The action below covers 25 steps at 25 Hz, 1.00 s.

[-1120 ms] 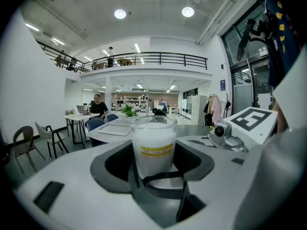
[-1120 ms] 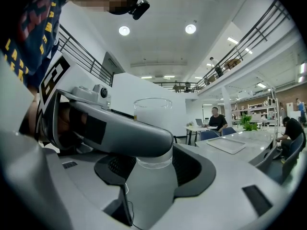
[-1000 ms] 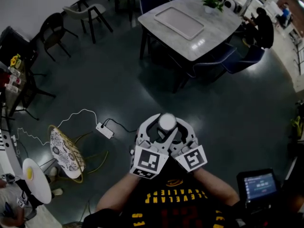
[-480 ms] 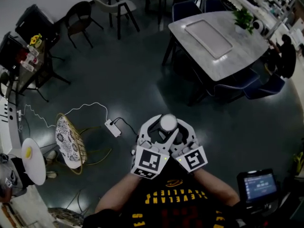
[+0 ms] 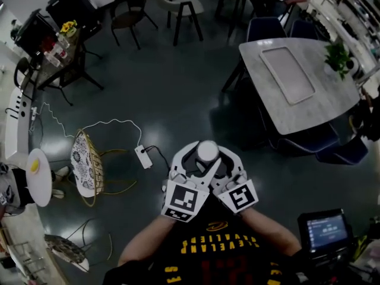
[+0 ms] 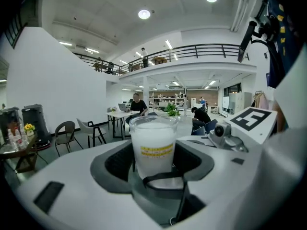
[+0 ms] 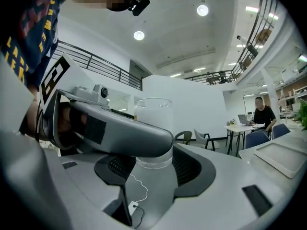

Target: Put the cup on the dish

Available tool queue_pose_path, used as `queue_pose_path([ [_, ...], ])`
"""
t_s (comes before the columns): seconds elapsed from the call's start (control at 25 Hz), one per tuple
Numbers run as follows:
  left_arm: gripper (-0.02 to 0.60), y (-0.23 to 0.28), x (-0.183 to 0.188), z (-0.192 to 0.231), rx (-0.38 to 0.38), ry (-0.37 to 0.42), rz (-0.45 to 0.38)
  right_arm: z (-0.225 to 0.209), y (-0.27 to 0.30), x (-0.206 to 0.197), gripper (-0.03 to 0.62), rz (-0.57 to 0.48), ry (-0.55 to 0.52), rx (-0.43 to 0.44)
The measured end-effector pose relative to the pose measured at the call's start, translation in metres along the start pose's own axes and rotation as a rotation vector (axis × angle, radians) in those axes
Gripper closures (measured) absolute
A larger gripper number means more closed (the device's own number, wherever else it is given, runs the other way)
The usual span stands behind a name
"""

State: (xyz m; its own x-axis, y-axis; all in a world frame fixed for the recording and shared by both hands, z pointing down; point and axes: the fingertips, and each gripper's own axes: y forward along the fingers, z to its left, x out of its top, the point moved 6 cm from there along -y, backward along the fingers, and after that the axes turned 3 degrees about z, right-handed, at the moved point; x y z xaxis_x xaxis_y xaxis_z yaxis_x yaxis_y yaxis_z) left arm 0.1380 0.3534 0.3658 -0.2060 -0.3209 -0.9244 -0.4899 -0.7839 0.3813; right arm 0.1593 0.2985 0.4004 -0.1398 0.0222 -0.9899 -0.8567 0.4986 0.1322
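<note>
Two hand-held grippers, left (image 6: 154,159) and right (image 7: 153,163), clamp the cup (image 5: 208,151); only left's view shows its label (image 6: 157,151).

Here's an open-plan office lounge: grey meeting table (image 5: 329,94) far right, dark chair (image 5: 126,16) far left, railed mezzanine (image 6: 192,51) overhead (a person (image 6: 137,103) works at a laptop).

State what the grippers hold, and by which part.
Both the left gripper and the right gripper clasp the white cup around its lower body; its rim stands free.
</note>
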Motion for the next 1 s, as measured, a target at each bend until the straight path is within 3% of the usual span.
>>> queue_pose_path([
  [0.44, 0.322, 0.049, 0.02, 0.011, 0.082, -0.03, 0.02, -0.056, 0.016, 0.004, 0.352, 0.006, -0.003, 0.091],
  [1.0, 0.322, 0.116, 0.052, 0.066, 0.015, -0.011, -0.001, -0.125, 0.069, 0.019, 0.352, 0.019, -0.005, 0.018],
])
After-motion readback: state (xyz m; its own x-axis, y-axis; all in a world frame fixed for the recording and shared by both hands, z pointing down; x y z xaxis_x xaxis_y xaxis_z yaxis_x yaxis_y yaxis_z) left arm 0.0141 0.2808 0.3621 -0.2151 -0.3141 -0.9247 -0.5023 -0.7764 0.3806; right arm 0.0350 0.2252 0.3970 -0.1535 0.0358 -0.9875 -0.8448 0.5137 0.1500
